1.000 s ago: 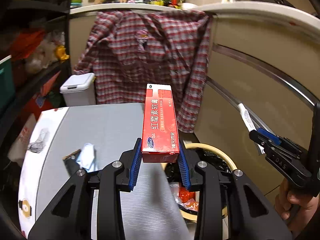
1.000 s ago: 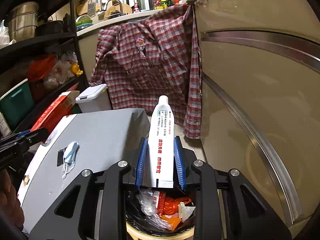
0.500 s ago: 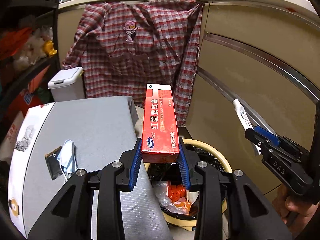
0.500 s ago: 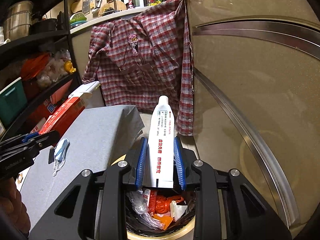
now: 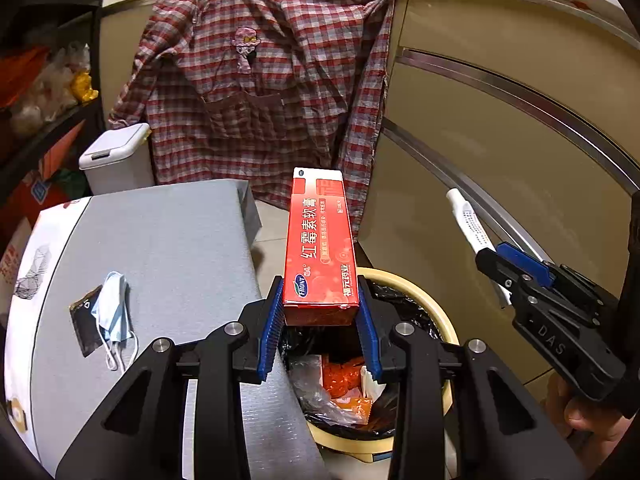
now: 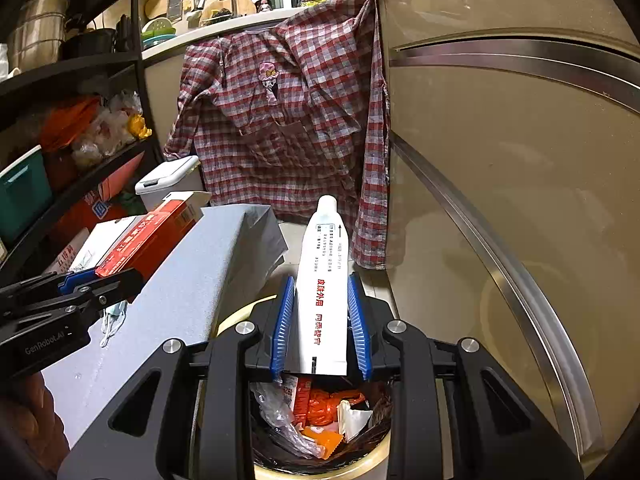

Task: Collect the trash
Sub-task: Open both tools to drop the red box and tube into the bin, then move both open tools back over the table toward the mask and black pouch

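Observation:
My left gripper is shut on a red ointment box and holds it above the near rim of the bin, a cream bin with a black liner and trash inside. My right gripper is shut on a white tube directly over the same bin. In the left wrist view the right gripper with the tube is at the right. In the right wrist view the left gripper with the box is at the left. A blue face mask lies on the grey table.
A dark wrapper lies under the mask. A plaid shirt hangs behind the table. A small white lidded bin stands at the back left. Shelves with clutter are on the left. A beige fridge door is on the right.
Both grippers have moved rightward and forward, so the bin has come under them. The left gripper with the red box has shifted from over the table to over the bin's edge.

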Available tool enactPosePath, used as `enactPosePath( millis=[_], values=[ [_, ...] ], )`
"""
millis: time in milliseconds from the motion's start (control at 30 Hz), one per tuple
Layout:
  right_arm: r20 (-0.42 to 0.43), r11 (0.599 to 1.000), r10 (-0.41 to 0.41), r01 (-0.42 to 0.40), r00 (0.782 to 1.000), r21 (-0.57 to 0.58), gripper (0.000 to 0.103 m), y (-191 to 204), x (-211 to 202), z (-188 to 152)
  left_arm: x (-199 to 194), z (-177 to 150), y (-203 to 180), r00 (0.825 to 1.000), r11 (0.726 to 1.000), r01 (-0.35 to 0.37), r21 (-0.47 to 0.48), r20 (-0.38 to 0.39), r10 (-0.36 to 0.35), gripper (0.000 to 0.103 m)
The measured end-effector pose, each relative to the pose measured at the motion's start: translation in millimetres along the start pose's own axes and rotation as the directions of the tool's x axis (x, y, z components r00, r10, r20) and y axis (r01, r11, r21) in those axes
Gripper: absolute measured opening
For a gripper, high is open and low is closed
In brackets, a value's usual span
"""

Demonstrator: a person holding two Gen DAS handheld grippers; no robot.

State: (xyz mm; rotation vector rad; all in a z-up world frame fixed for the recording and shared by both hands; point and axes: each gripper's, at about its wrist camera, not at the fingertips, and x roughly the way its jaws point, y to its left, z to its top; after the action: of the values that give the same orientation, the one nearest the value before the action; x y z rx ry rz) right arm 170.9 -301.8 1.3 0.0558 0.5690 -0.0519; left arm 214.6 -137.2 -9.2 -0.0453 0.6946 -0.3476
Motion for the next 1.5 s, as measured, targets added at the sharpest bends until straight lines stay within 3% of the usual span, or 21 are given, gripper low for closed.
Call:
enactPosePath(
  millis=[167,267,333,367,400,900,1200,1367,1433,1500],
  values=[
    [0.000,1.000,-0.001,0.001,1.000,-0.001,0.028,0.4,-0.2,-0.5,3.2,0.0,-4.4,1.000,1.000,0.026,0.007,-0.011,-0.026,0.034],
    [-0.003,1.000,-0.009,0.009,1.000,-0.003,0.023,0.3,1.0,-1.0,7.1,0.8,-10.7,0.996,0.996,0.084,0.018,-0.030,-0.083,0.035],
    [-0.005,1.000,-0.024,0.024,1.000,0.001,0.031,-0.9,2.3,-1.8,9.0,1.4,-17.0,0.994,0.994,0.102,0.043,-0.040,-0.101,0.045],
    [-0.008,1.000,-0.024,0.024,1.000,0.005,0.035,-2.0,2.9,-2.2,8.1,1.5,-18.0,0.996,0.995,0.091,0.049,-0.029,-0.089,0.054],
    [-0.009,1.000,-0.024,0.024,1.000,0.009,0.035,-3.2,3.3,-2.6,6.9,1.7,-17.9,0.997,0.995,0.082,0.049,-0.018,-0.081,0.054],
    [0.012,1.000,-0.020,0.020,1.000,-0.014,0.035,17.5,0.1,-1.6,-10.4,9.8,24.2,0.999,0.999,0.022,-0.030,0.033,-0.021,0.049],
    [0.043,0.998,0.050,-0.048,0.998,-0.044,0.035,62.6,-3.4,4.0,-44.4,17.0,87.3,0.996,0.994,-0.038,-0.100,0.074,0.046,0.043],
    [0.058,0.992,0.106,-0.101,0.993,-0.078,0.035,95.7,0.5,3.3,-64.0,20.4,140.8,0.987,0.982,-0.114,-0.148,0.095,0.129,0.043],
    [0.056,0.988,0.136,-0.131,0.989,-0.082,0.032,107.7,4.1,2.3,-70.3,20.6,163.6,0.983,0.974,-0.137,-0.179,0.096,0.156,0.042],
    [0.057,0.984,0.163,-0.158,0.985,-0.088,0.021,120.4,8.7,0.9,-76.0,20.1,186.2,0.979,0.964,-0.160,-0.211,0.094,0.183,0.042]
  ],
)
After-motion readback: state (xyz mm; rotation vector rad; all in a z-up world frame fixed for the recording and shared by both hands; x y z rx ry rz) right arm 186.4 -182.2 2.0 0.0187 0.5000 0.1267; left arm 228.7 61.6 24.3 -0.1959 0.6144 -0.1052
